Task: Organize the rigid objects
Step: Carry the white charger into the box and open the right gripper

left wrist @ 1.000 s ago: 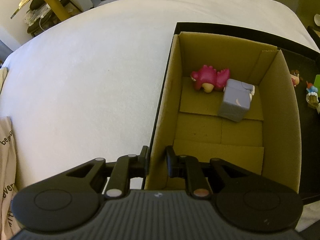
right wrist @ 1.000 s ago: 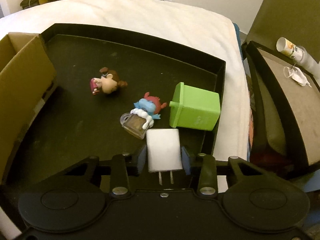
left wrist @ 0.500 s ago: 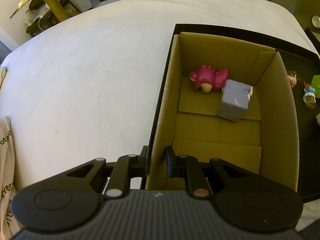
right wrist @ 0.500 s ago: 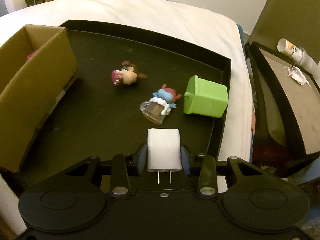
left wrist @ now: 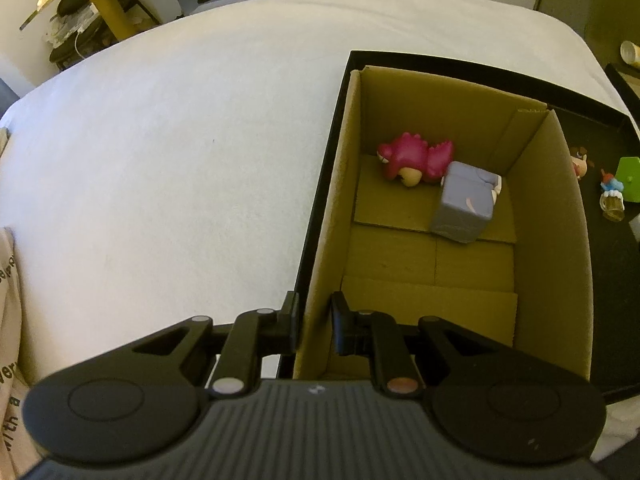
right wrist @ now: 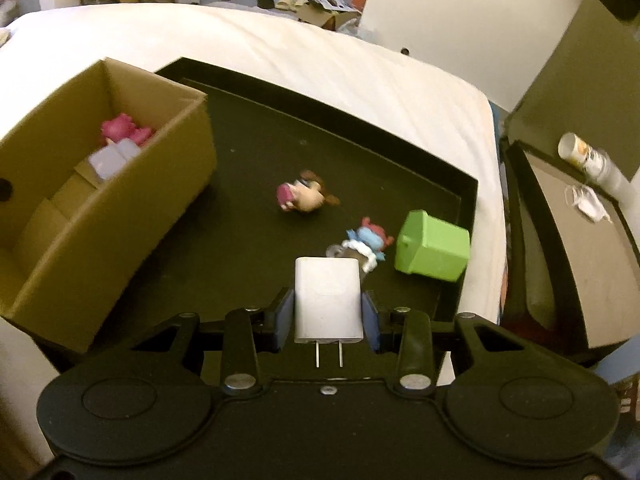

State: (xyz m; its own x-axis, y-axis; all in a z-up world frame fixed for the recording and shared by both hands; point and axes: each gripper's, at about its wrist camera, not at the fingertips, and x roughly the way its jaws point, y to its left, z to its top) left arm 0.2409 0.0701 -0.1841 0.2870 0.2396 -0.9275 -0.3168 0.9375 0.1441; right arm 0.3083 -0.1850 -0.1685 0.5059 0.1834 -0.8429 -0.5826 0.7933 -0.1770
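Note:
My right gripper (right wrist: 327, 314) is shut on a white wall charger (right wrist: 327, 294), prongs toward the camera, held above the black tray (right wrist: 400, 140). On the tray lie a brown-haired figurine (right wrist: 306, 196), a blue and red figurine with a small bottle (right wrist: 366, 244) and a green block (right wrist: 434, 246). A cardboard box (right wrist: 132, 216) stands at the tray's left with a pink toy (left wrist: 416, 156) and a grey-purple block (left wrist: 464, 204) inside. My left gripper (left wrist: 314, 322) is shut on the box's near left wall (left wrist: 320, 280).
The tray lies on a white bed (left wrist: 160, 140). A second dark tray with a paper cup (right wrist: 576, 152) and a crumpled item sits to the right of the bed. Furniture and shoes stand on the floor beyond the bed.
My right gripper has lifted and pulled back with the charger, bringing the box into its view. The left gripper keeps its hold on the box wall and has barely moved.

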